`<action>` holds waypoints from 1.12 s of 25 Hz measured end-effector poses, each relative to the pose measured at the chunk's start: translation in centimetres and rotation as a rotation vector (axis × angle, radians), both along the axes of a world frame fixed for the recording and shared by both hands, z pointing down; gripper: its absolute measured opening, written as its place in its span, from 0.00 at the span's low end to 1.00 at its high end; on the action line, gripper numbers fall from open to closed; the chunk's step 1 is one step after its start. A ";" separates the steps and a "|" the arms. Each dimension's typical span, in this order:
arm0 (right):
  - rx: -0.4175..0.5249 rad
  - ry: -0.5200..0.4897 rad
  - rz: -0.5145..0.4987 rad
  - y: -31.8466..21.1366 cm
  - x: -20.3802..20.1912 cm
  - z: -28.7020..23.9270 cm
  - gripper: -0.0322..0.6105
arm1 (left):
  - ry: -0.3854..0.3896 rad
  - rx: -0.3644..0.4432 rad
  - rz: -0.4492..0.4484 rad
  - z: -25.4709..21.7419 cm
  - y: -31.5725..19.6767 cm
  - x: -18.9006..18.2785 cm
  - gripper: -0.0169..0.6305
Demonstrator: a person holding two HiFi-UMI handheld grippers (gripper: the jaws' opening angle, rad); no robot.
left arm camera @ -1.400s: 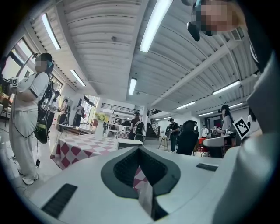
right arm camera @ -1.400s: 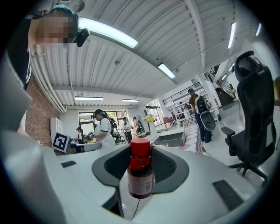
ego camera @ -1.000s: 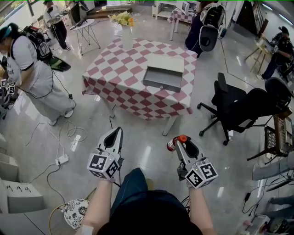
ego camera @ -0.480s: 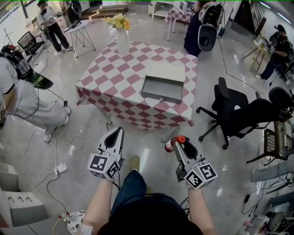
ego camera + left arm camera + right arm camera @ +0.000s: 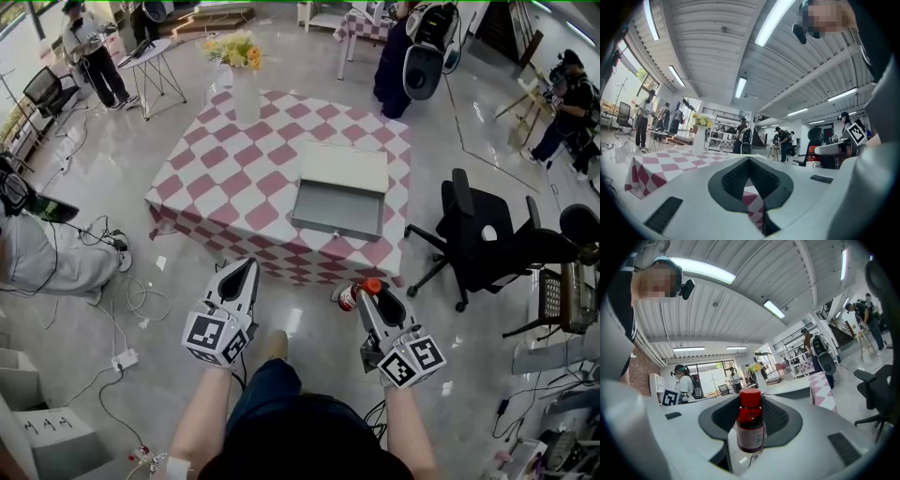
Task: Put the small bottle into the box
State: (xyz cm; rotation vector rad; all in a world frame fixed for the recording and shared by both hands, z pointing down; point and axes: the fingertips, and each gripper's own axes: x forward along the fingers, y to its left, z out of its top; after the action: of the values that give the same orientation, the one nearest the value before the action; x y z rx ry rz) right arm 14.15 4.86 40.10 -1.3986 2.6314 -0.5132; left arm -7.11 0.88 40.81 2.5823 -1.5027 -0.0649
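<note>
We judge that the step in hand is the carry: the small bottle with the red cap and dark red contents is clamped between the two jaws of the right gripper, out over the glossy floor and short of the table with the pink and white chequered cloth. In the right gripper view the ribbed dark pads press on the body of the bottle from both sides, and it stands upright with its cap above them. The left gripper carries nothing; its jaws are together at the tips, with only a small hollow between the pads. The shallow grey rectangular box lies open on the near right part of the cloth, its pale lid folded back behind it, and we see nothing inside it. The next move, we think, calls for bringing the right gripper over the near wall of the box, lowering the bottle onto the flat bottom, and only then letting the jaws apart. The bottle looks smooth and rounded, perhaps plastic with a paper label, so it can tip or roll if it is released too high. The cloth hangs soft over the table edge, while the box looks rigid, with straight thin walls.
</note>
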 end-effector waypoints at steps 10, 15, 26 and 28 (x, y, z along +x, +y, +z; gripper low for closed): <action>-0.029 -0.008 0.053 -5.8 -1.6 0.7 0.27 | -0.008 -0.030 0.085 1.2 -6.6 -0.1 0.03; -0.040 -0.010 0.087 -8.7 -2.6 1.2 0.27 | -0.007 -0.039 0.119 1.9 -9.8 -1.0 0.03; -0.030 -0.001 0.119 -13.4 -4.8 1.1 0.27 | 0.004 -0.052 0.185 3.3 -14.1 -1.9 0.03; -0.031 -0.003 0.119 -13.9 -4.9 1.1 0.27 | 0.010 -0.056 0.189 3.5 -14.5 -1.8 0.03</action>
State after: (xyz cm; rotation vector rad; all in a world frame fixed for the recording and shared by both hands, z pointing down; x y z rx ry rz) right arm 9.26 -9.01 41.20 -1.5501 2.5293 -0.5433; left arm -8.90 -13.58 44.35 2.6601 -1.2319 -0.0130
